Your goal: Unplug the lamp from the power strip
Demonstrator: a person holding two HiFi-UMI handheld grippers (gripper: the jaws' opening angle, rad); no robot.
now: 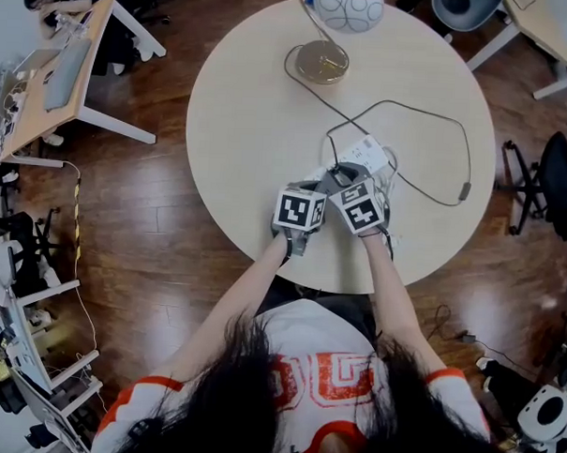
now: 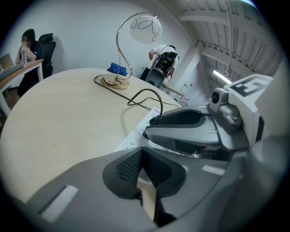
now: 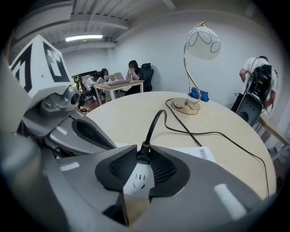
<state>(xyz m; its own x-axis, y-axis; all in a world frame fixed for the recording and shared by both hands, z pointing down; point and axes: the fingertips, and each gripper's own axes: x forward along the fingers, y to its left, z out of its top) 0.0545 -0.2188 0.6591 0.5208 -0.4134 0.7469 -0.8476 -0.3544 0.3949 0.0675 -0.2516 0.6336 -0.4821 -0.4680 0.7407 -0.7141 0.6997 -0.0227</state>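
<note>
**Gently, straight out: freeing the plug without dragging the strip**

The strip [image 3: 138, 181] lies on the table [image 1: 250, 126] close to the near edge, a little right of the middle. The lamp [image 3: 203, 41] stands well apart at the far edge. The right hand-held gripper [image 3: 143, 168] has its jaws closed on the black plug [image 3: 144, 154], one pad on each side of it. The plug looks fully seated in its socket. Its cord [image 3: 156, 122] rises from the plug and runs slack across the table toward the lamp.

The left hand-held gripper [image 2: 143, 156] sits just beside the right one, at the strip's near end. Its jaws are drawn together, with nothing visible between the tips. Whether it is pressing on the strip cannot be told from these views.

The step in hand seems to be the pull itself. To do it well, the grip likely needs to stay on the plug body rather than the cord. The pull should run along the pins, straight away from the strip's face, since a sideways tilt could bind them.

The strip is light and loose on the table, so it will probably lift with the plug. The left hand-held gripper would do best bearing down on the strip's casing to hold it flat. Because the cord is slack, the lamp should not be tugged by a short, slow pull.
</note>
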